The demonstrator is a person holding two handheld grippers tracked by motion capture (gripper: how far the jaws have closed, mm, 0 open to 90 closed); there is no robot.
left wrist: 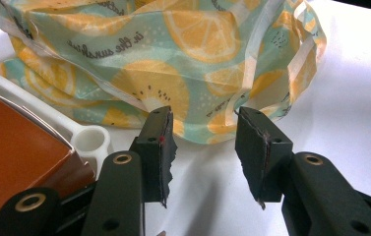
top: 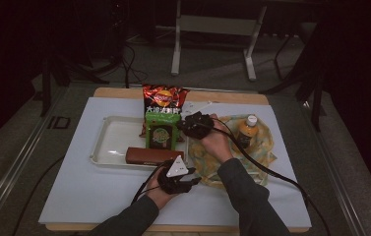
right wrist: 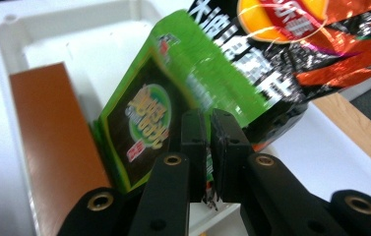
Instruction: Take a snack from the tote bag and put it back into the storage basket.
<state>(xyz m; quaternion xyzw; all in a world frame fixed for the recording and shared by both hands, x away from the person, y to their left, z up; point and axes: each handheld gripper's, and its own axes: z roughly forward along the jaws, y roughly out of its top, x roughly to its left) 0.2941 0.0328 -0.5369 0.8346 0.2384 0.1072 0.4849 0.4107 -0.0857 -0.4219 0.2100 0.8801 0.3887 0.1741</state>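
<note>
Grey floor runs all around the bench (top: 99, 196), dark room beyond, with a pale metal frame (top: 212, 24) standing at the back and cables trailing off into the gloom. The bench wears a pale blue-white sheet, wood showing at its far edge. On it, a white tray (top: 109, 142) sits left of centre, and to its right a lemon-print cloth bag (top: 257, 142) lies crumpled with an orange-drink bottle (top: 246, 129) resting on it.

In the tray, a red chip bag (top: 164, 101) leans at the far side, a green snack pouch (top: 162, 129) in front of it, a brown box (top: 151, 155) along the near rim.

Right claw (right wrist: 208, 147) is clenched on the edge of the green snack pouch, which tilts up above the tray in the right gripper view; that picture is blurred, so the print is hard to read. Left claw (left wrist: 202, 147) stands released, nothing between its pads, low over the bench just short of the cloth bag, with the brown box beside it. The bag's far side is cut off at the top.
</note>
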